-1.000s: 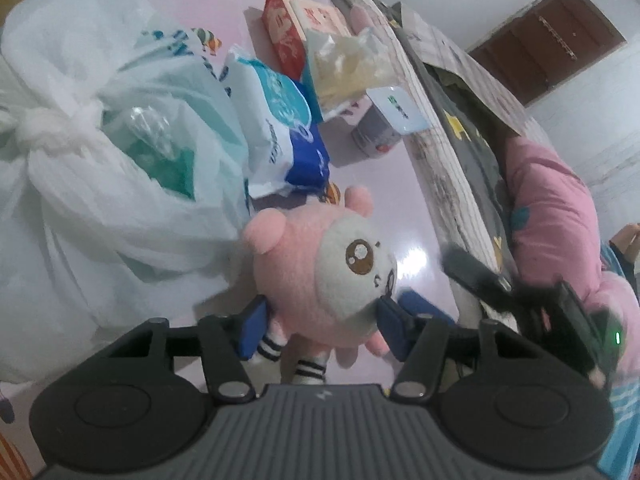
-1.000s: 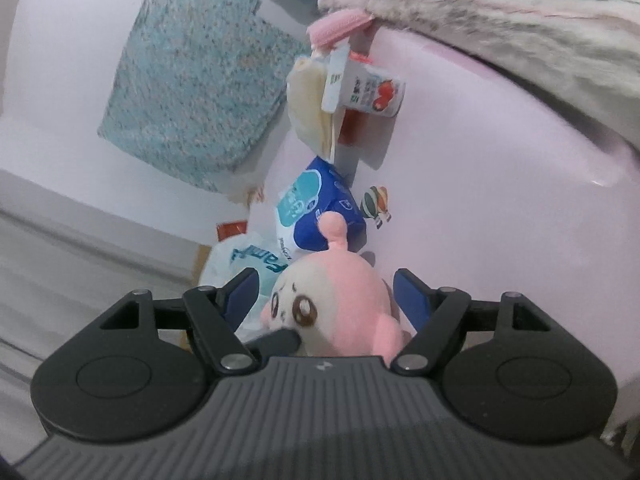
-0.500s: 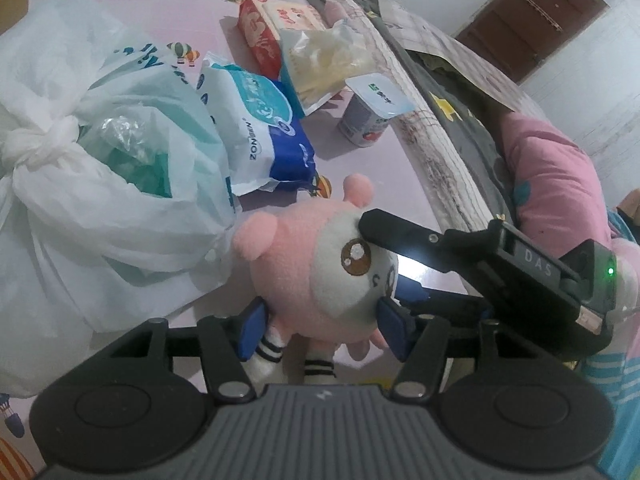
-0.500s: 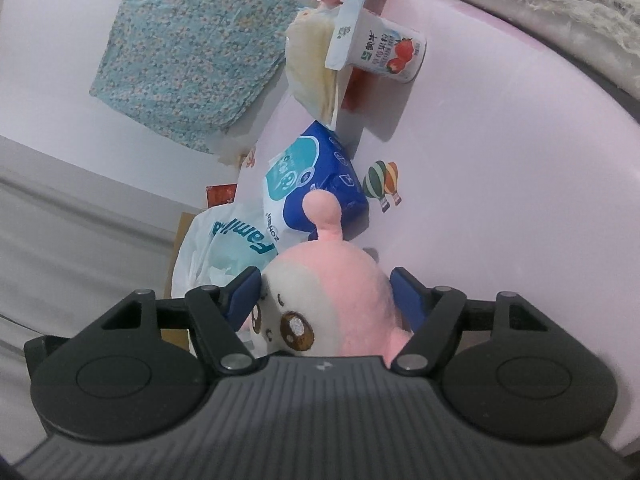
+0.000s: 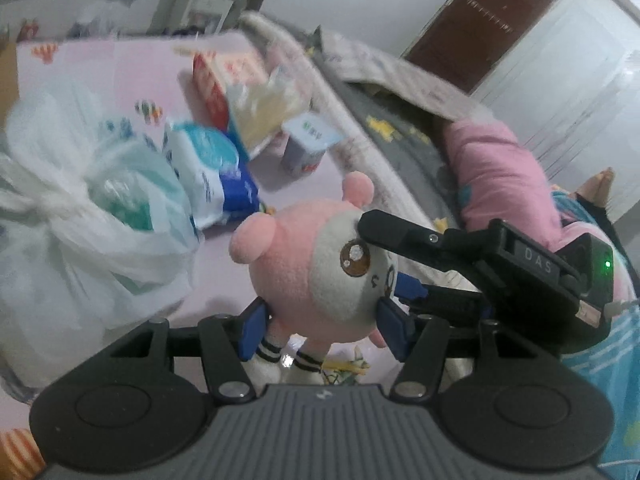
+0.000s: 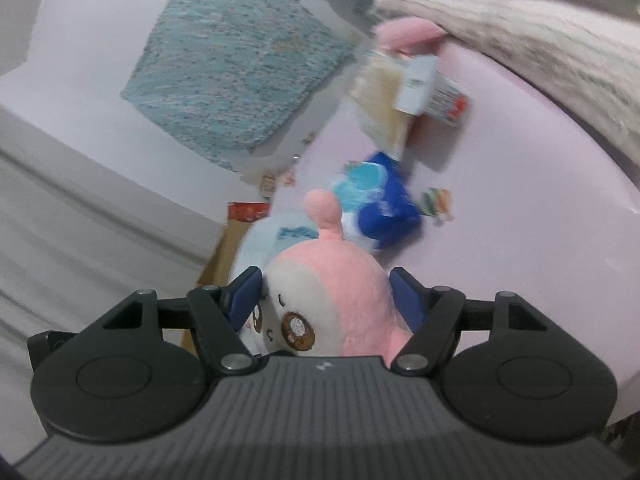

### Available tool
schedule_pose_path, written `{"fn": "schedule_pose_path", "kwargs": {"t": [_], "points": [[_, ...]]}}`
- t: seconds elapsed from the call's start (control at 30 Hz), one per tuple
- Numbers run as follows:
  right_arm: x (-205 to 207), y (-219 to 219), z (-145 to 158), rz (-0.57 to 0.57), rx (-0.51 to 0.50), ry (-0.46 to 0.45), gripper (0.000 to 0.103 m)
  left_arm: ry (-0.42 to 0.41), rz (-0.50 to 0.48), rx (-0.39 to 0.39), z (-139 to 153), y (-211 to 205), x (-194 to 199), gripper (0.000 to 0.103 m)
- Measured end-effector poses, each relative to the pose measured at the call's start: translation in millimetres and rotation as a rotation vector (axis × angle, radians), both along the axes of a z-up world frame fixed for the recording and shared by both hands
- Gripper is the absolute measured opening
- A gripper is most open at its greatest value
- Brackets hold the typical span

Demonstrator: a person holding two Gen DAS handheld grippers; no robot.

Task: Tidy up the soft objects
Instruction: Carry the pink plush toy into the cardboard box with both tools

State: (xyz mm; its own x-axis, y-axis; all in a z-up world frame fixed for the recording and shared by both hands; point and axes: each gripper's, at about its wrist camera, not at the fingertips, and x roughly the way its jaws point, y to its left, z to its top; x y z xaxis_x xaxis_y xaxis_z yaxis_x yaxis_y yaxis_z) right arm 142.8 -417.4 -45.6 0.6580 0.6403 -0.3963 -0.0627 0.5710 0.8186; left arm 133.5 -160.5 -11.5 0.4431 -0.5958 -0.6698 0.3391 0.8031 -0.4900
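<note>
Both my tools have the pink plush toy: my left tool clamps its lower body, my right tool squeezes its head. It's up off the pink counter. White bag crowds the left side; bare counter runs to the blanket edge.

Even, cool indoor light, moderately bright; source not visible. Both views motion-blurred: packets and yogurt cup smeared, white bag soft-edged. Near gripper bodies stay sharp. Small glare spot on the pink surface under the plush toy. Soft shadows beneath objects. Strong fisheye bending and dark vignetting at the corners.
</note>
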Motion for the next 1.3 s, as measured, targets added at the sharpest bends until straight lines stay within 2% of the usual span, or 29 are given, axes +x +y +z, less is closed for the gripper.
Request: {"fn": "schedule_pose_path", "kwargs": {"t": [0.2,0.37,0.53,0.67,0.8,0.97,1.13,1.3], "points": [[0.6,37.1,50.1,0.092,-0.019,-0.106,0.07,-0.105,0.07,-0.024,38.6,42.2,-22.4,0.06],[13.6,96.9,88.0,0.226,-0.021,-0.179,0.07,-0.173,0.188,-0.015,68.6,95.8,-40.4,0.06],[36.4,175.7,113.8,0.391,-0.032,-0.206,0.071,-0.182,0.339,-0.007,87.3,165.1,-52.9,0.06],[62.5,244.5,121.9,0.516,-0.032,-0.161,0.071,-0.155,0.457,0.011,91.3,218.5,-52.6,0.061],[81.5,314.6,119.3,0.603,-0.067,-0.108,0.071,-0.091,0.549,0.011,82.7,269.6,-43.5,0.061],[108.4,392.1,97.2,0.661,-0.118,-0.007,0.071,-0.006,0.635,0.013,58.1,327.4,-23.6,0.061],[125.2,441.5,69.1,0.663,-0.157,0.103,0.071,0.045,0.687,0.105,39.7,358.7,-8.9,0.061],[142.2,459.7,36.4,0.62,-0.119,0.239,0.071,0.08,0.697,0.189,25.8,368.5,6.4,0.062]]}}
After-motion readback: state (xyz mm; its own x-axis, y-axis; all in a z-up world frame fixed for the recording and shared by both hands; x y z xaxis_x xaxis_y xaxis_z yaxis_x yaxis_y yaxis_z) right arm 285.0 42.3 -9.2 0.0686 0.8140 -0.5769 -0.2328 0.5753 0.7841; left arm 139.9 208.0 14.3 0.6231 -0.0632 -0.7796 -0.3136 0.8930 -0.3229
